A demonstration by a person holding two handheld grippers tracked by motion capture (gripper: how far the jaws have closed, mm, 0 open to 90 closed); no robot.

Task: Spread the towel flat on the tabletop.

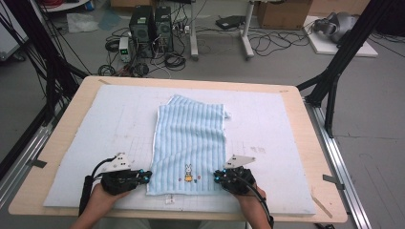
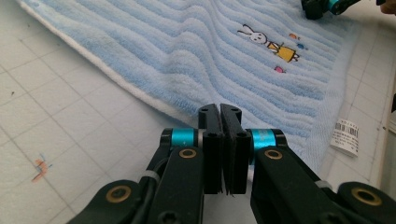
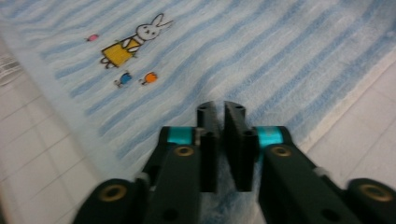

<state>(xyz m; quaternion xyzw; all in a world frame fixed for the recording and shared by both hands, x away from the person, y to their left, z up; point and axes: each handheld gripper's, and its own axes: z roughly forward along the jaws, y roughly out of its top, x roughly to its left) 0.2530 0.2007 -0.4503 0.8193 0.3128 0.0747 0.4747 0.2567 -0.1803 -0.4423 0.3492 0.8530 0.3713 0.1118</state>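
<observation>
A light blue striped towel lies flat on the white mat, with a small rabbit picture near its front edge. My left gripper sits at the towel's front left edge. In the left gripper view the gripper has its jaws pressed together on the white border of the towel. My right gripper sits at the front right edge. In the right gripper view the gripper is shut, with fabric of the towel showing in the narrow gap. The towel ripples toward both grippers.
The white foam mat covers a wooden table. A white care label sticks out from the towel's front edge. Computers, cables and black frame legs stand on the floor beyond the table.
</observation>
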